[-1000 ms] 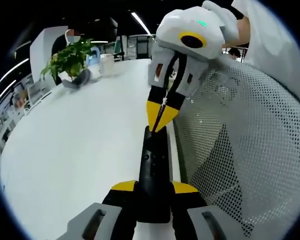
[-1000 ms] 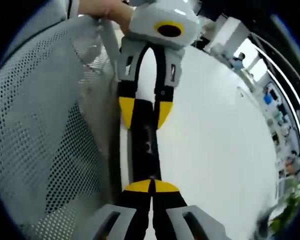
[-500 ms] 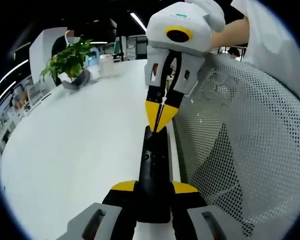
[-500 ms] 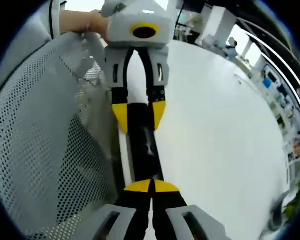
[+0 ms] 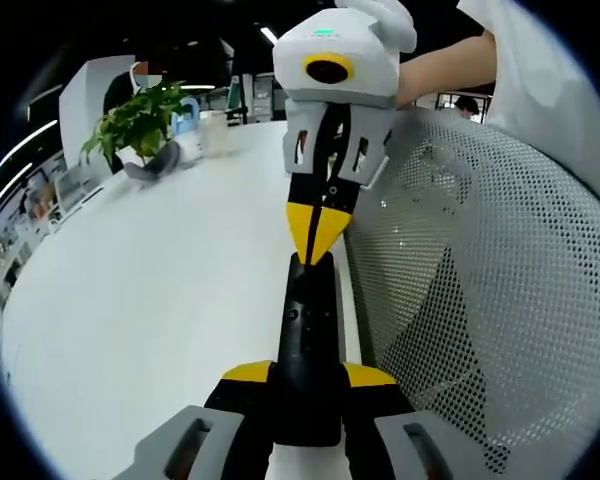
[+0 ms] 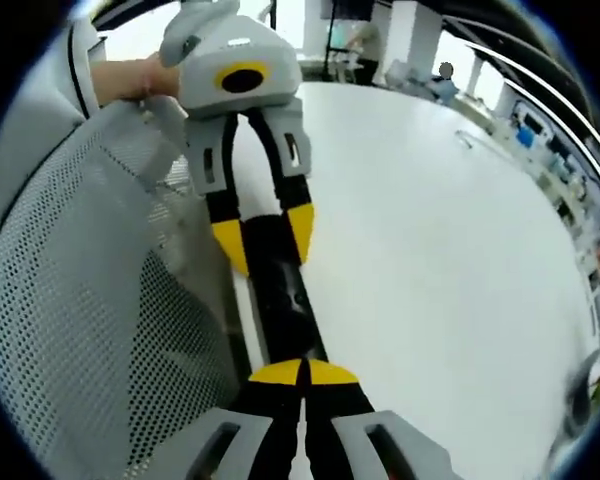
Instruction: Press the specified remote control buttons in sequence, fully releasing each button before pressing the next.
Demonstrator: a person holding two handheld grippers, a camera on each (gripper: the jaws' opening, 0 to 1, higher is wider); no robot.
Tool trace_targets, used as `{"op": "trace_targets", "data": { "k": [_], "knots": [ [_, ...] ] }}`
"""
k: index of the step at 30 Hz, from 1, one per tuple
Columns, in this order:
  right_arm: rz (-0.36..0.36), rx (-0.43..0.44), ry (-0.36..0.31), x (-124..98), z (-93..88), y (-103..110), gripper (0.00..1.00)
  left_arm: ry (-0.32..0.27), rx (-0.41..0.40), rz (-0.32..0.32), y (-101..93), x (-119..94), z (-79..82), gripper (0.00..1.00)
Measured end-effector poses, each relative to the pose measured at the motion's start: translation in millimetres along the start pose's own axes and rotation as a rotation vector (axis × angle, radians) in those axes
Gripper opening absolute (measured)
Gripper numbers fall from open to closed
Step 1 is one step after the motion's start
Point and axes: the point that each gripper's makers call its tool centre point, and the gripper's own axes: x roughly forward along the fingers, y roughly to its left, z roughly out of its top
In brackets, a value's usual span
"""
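A long black remote [image 5: 306, 330] lies lengthwise over the white table [image 5: 150, 300], close to its edge. My left gripper [image 5: 305, 372] is shut on the remote's near end, one yellow finger on each side. My right gripper [image 5: 313, 240] comes down from above, shut, its yellow tips together on the remote's far end. In the right gripper view, my right gripper [image 6: 302, 372] has its closed tips on the remote [image 6: 283, 300]. Beyond it my left gripper [image 6: 265, 238] clamps the other end.
A white mesh chair back [image 5: 480, 300] stands right beside the remote and the table edge, and is seen again as the chair back [image 6: 80, 330]. A potted plant [image 5: 140, 120] and a white cup [image 5: 213, 130] sit at the table's far end. A hand [image 6: 130, 80] holds the left gripper.
The right gripper's body has swung left and risen more upright over the remote, while its shut tips stay at the far end. The left gripper's hold on the remote is unchanged.
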Motion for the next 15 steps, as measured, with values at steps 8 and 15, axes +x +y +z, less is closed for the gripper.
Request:
{"op": "trace_targets", "data": {
  "k": [8, 15],
  "knots": [
    [0.005, -0.109, 0.017, 7, 10.3, 4, 0.00, -0.003, 0.003, -0.002, -0.3, 0, -0.4, 0.25],
    [0.024, -0.155, 0.040, 7, 9.7, 4, 0.00, -0.005, 0.003, -0.003, -0.8, 0, -0.3, 0.25]
  ]
}}
